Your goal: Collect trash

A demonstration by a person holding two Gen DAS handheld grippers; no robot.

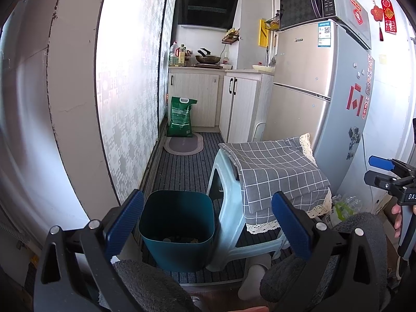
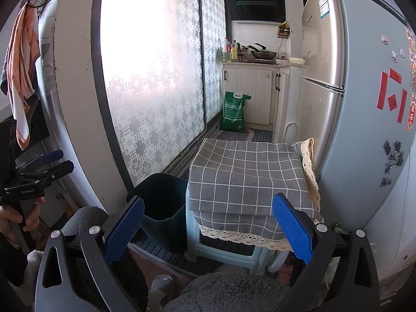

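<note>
Scanning: both claws held up over the person's lap, nothing in either.
Left claw [image 1: 208, 223]: blue pads spread wide, empty.
Right claw [image 2: 208, 227]: blue pads spread wide, empty.
Bin: dark teal square plastic waste bin [image 1: 178, 230] on the striped floor mat, touching the pale blue plastic stool [image 1: 235, 236] draped with grey checked cloth [image 1: 275, 171]; some scraps lie at its bottom.
Trash: crumpled clear plastic bottle with green label [image 1: 345, 208] on the floor between stool and silver two-door fridge [image 1: 325, 104]; partly hidden.
Key relation: bottle lies low and right of both claws, bin low and left; right claw judged nearer the bottle, left claw nearer the bin.
Writing: "DAS" partly readable on the right tool's body in the left view; fridge stickers and label too small to read.
</note>
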